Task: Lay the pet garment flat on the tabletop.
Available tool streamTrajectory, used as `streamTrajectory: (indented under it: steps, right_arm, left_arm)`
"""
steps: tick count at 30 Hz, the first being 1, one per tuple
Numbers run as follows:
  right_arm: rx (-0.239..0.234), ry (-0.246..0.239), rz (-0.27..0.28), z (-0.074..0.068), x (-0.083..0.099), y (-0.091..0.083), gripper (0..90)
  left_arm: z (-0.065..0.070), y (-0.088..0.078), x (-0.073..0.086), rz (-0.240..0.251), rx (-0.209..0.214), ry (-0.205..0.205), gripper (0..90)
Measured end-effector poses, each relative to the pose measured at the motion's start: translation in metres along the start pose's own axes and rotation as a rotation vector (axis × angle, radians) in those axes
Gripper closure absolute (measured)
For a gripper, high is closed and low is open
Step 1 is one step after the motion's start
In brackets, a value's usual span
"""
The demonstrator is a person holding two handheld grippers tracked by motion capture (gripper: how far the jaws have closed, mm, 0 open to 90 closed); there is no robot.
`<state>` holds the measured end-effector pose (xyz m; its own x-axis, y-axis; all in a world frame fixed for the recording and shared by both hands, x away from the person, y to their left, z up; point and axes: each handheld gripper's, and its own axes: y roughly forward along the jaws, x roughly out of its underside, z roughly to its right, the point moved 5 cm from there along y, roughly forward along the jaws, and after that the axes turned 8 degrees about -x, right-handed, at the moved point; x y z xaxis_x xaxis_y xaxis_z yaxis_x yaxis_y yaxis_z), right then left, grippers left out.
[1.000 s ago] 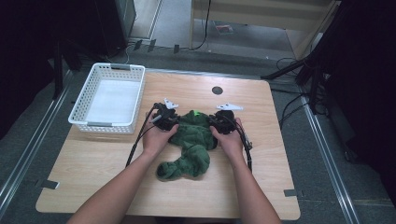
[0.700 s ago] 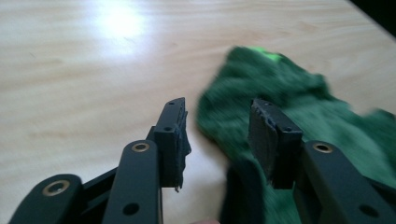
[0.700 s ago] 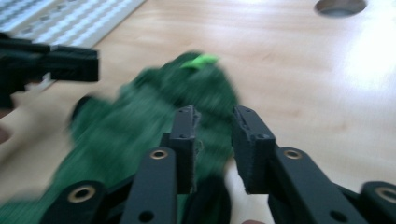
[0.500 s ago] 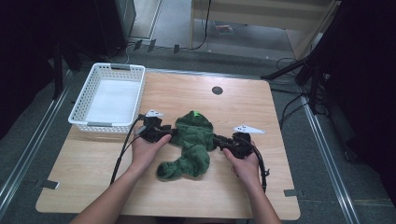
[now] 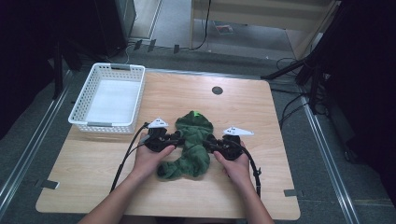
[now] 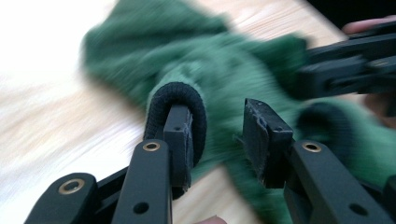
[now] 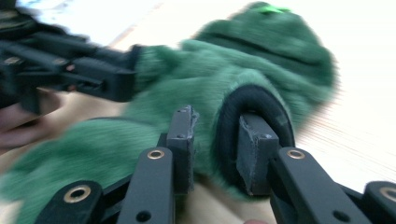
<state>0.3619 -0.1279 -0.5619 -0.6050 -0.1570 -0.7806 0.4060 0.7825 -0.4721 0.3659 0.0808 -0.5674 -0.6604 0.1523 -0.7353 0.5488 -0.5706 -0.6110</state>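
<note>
A fuzzy green garment (image 5: 192, 140) with a bright green tag at its far end lies crumpled in the middle of the wooden table (image 5: 252, 112). My left gripper (image 5: 179, 136) meets its left side and my right gripper (image 5: 209, 142) its right side. In the left gripper view, the left gripper (image 6: 217, 116) is open, its left jaw pushed inside a black ribbed cuff (image 6: 177, 91). The right gripper (image 7: 215, 116) is open too, with its right jaw inside the other black cuff (image 7: 252, 95). Each view shows the opposite gripper farther off.
A white plastic basket (image 5: 106, 124) stands at the table's left, its far half level with the garment's far end. A small black round hole (image 5: 217, 90) sits near the far edge. Cables trail from both grippers toward the near edge.
Both hands came down from the garment's far part toward the near edge, spread apart, and now sit at its two sides with a jaw in each cuff.
</note>
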Motion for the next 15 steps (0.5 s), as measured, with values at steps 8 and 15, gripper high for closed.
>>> streamTrajectory:
  steps: [8, 15]
  right_arm:
    - [0.072, 0.064, 0.023, 0.012, -0.004, -0.007, 86.7]
    - [0.084, 0.055, 0.101, 0.009, -0.021, -0.019, 86.9]
  left_arm:
    - [-0.016, -0.007, -0.005, -0.016, -0.038, -0.043, 88.1]
    - [-0.027, -0.012, -0.01, -0.056, -0.076, -0.056, 88.5]
